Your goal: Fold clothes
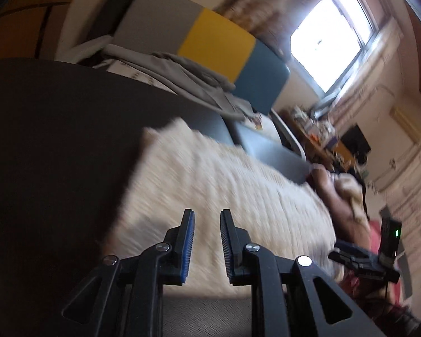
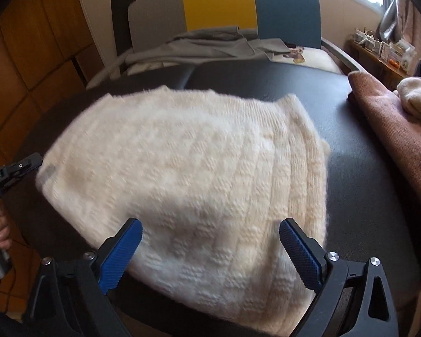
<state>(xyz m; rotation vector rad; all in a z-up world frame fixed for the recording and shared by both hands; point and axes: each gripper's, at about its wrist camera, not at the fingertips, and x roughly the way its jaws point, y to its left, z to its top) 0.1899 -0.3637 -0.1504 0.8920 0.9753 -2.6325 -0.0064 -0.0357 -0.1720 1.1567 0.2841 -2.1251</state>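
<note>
On my left, the left gripper (image 1: 207, 219) hangs just above the near-left edge of the cream knit sweater (image 2: 188, 168), its 2 fingers parted by a narrow gap with nothing between them; I judge I hold it there to be ready to pinch that edge. The right wrist view shows the same tool (image 2: 16, 165) at the sweater's left side, apparently clear of the cloth. The sweater lies in the middle of the dark table (image 2: 365, 168), already gathered into a compact, roughly rectangular bundle, so I take it the fold is well along and needs only squaring or a last turn. My right gripper (image 2: 210, 241) hovers over the sweater's near edge with its blue pads (image 2: 120, 252) spread wide and holding nothing, placed, I think, to straddle the thick knit. Further right, a rust-pink folded garment (image 2: 384, 123) with a cream piece (image 2: 415, 98) on it rests at the table's edge, seemingly a pile of finished items. Behind the table, grey clothes (image 2: 199, 47) lie on a chair with a grey, yellow and blue backrest (image 2: 219, 8), probably waiting.
</note>
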